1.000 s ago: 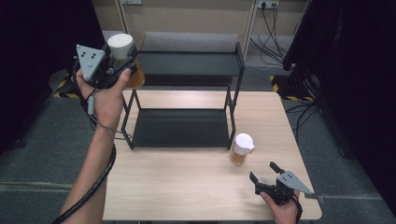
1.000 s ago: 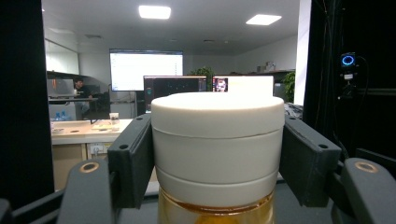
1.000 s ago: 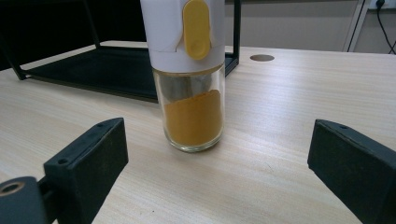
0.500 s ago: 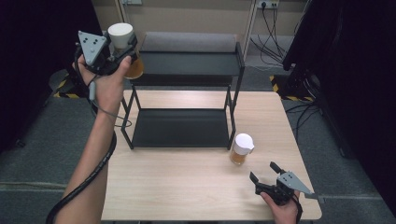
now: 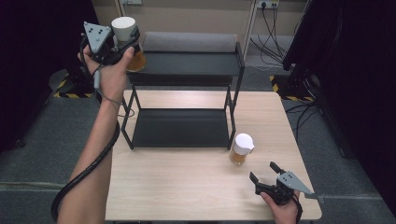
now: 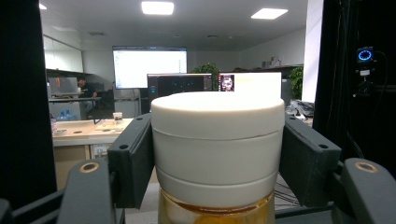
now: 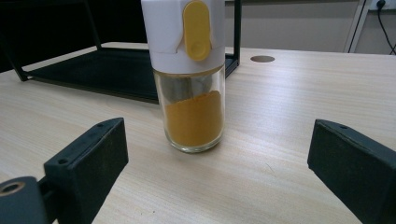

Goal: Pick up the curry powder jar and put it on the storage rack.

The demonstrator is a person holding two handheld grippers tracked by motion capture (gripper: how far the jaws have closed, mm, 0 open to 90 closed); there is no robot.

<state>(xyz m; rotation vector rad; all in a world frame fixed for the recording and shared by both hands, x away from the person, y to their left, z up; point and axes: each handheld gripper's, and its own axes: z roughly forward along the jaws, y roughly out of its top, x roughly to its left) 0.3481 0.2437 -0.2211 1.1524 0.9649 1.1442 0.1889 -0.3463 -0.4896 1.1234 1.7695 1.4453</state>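
My left gripper [image 5: 125, 41] is raised at the far left, level with the top shelf of the black two-tier rack [image 5: 187, 70]. It is shut on a glass jar [image 5: 127, 38] with a white cap and amber contents; in the left gripper view both pads [image 6: 133, 161] press the white cap [image 6: 217, 144]. A second jar [image 5: 242, 149] with a white lid and yellow powder stands on the table by the rack's front right leg. My right gripper [image 5: 265, 173] rests open near the table's front right corner. In the right gripper view that jar [image 7: 190, 74] stands upright beyond the spread jaws.
The wooden table [image 5: 187, 191] carries the rack at its back half, with a lower shelf [image 5: 180, 127] and a top shelf. A grey padded roll [image 5: 189, 42] lies behind the rack. Cables [image 5: 273, 23] run along the floor at the back right.
My left hand has carried the held jar rightward and a little higher, toward the rack's top shelf. The right gripper and the second jar have stayed put.
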